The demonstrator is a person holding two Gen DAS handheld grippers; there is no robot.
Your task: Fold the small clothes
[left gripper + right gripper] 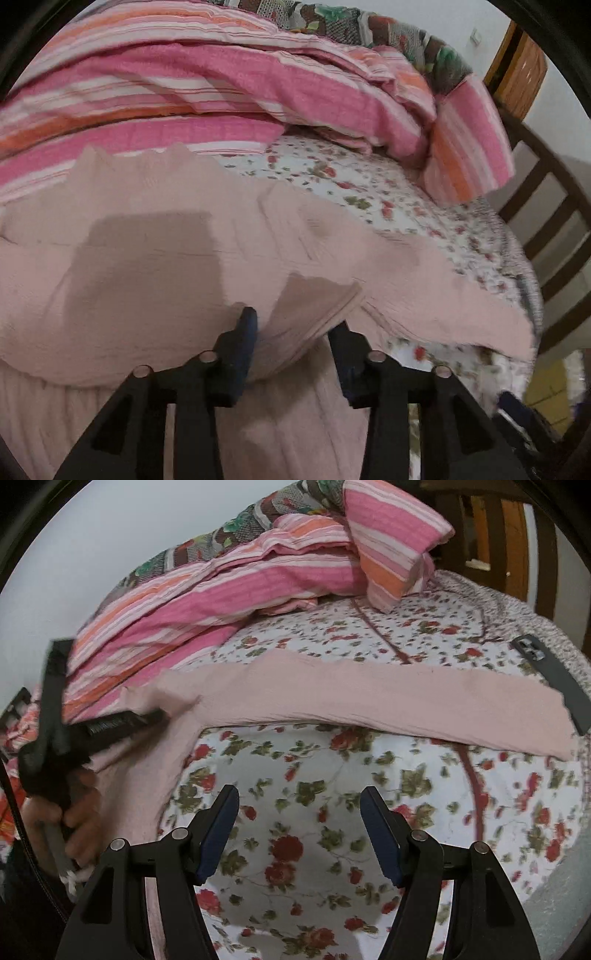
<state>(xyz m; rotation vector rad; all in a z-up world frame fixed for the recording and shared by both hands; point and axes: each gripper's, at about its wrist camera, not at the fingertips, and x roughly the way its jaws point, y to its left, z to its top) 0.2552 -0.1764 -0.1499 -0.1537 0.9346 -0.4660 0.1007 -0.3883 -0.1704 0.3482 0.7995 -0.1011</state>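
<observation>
One pale pink garment [369, 694] lies on the floral bedsheet [314, 812], beside one striped quilt [221, 602]. Left gripper [291, 332]: fingers partly open astride a garment fold, not clamping it. Right gripper [299, 812]: fingers wide apart, empty.

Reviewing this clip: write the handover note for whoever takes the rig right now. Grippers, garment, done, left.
Left gripper: jaws apart, a folded edge of the pink garment lying between them; the pads do not look pressed on it.
Right gripper: open, empty, over bare floral sheet.
Garment: on the bed, one long part stretched flat across the sheet, the rest bunched toward the left hand.
Striped blanket heaped behind.
Done: one fold apparently laid.
Left: bring in the long part, finish folding.
</observation>
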